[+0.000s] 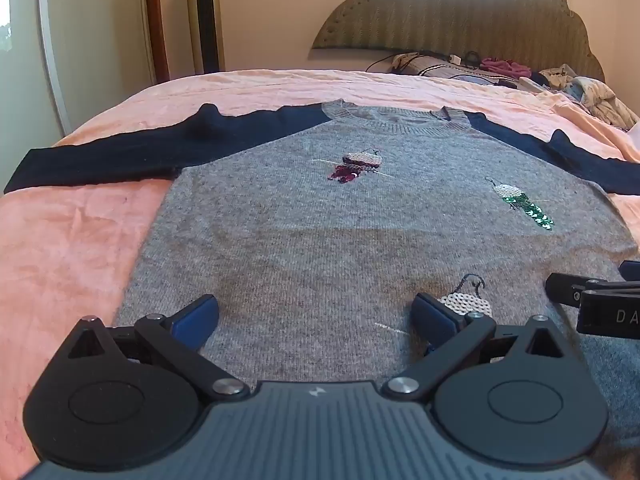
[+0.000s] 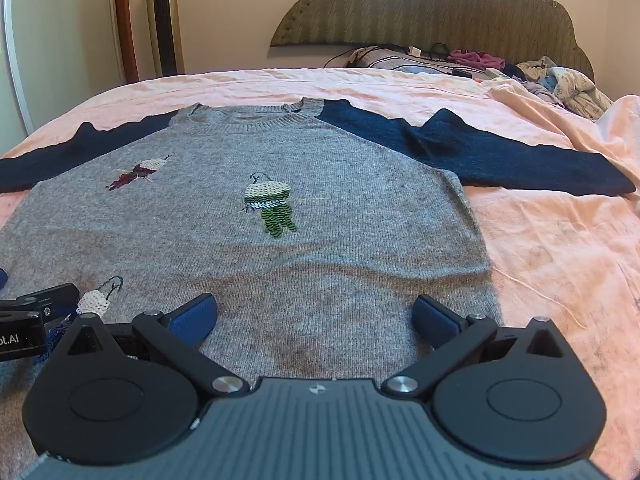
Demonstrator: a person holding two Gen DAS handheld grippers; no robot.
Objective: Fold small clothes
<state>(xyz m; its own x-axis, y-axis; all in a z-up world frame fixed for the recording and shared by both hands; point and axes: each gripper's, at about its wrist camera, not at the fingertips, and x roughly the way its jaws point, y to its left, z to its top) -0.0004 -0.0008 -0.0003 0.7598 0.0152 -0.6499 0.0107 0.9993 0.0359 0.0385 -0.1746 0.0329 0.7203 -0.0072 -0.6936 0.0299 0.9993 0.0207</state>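
I see a gray sweater (image 1: 320,220) lying flat and face up on a pink bed (image 1: 72,248). It fills the middle of both views. Its two dark blue sleeves (image 2: 500,152) stick out to the sides, near the top of the sweater. The neck points away from me, toward the headboard (image 1: 460,12) at the top of the frame. The sweater has small shiny pictures on it: a red one (image 1: 354,166), a green one (image 2: 272,208), and a white one (image 1: 466,300) low down. My left gripper (image 1: 316,318) is at the bottom of its view, over the low part of the sweater. Its jaws are wide apart and hold nothing. My right gripper (image 2: 316,318) is at the bottom of its view too, over the low right part of the sweater. Its jaws are also wide apart and hold nothing. Each gripper shows at the low edge of the other view. A pile of clothes (image 2: 560,80) sits at the upper right, by the headboard. A tall fan (image 2: 162,16) stands at the upper left.
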